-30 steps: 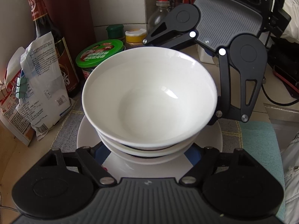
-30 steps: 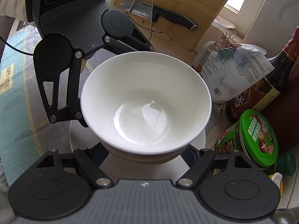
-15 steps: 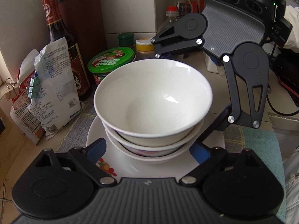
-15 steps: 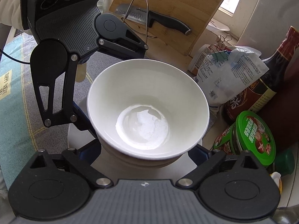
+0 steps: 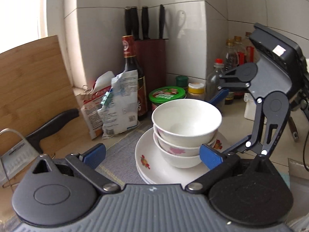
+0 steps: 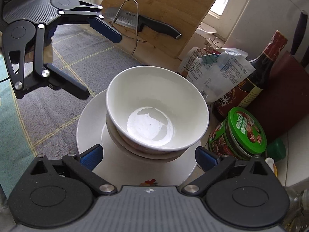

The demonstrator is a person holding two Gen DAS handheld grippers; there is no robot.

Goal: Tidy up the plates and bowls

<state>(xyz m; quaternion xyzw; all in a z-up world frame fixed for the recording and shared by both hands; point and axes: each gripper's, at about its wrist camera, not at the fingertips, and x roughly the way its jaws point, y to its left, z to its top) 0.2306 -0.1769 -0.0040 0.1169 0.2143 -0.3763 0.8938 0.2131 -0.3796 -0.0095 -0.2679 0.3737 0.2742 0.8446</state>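
Observation:
A stack of white bowls (image 5: 186,129) sits on stacked white plates (image 5: 154,166) with fruit prints, on a grey cloth. The stack also shows in the right wrist view (image 6: 156,112) on the plates (image 6: 90,123). My left gripper (image 5: 152,155) is open and empty, drawn back to the near side of the stack. My right gripper (image 6: 147,156) is open and empty, close to the plates' near rim. Each gripper shows in the other's view, the right one (image 5: 220,119) and the left one (image 6: 100,61), with jaws wide apart and holding nothing.
A soy sauce bottle (image 5: 133,77), clipped packets (image 5: 114,102), a green-lidded jar (image 5: 167,96) and a knife block (image 5: 150,58) stand behind the stack. A wooden cutting board (image 6: 160,13) and a knife (image 6: 146,22) on a wire rack are to the left. More bottles (image 5: 231,65) stand at back right.
Both grippers have pulled back and up from the bowl stack, which now stands free on the plates. The left gripper moved farther away.

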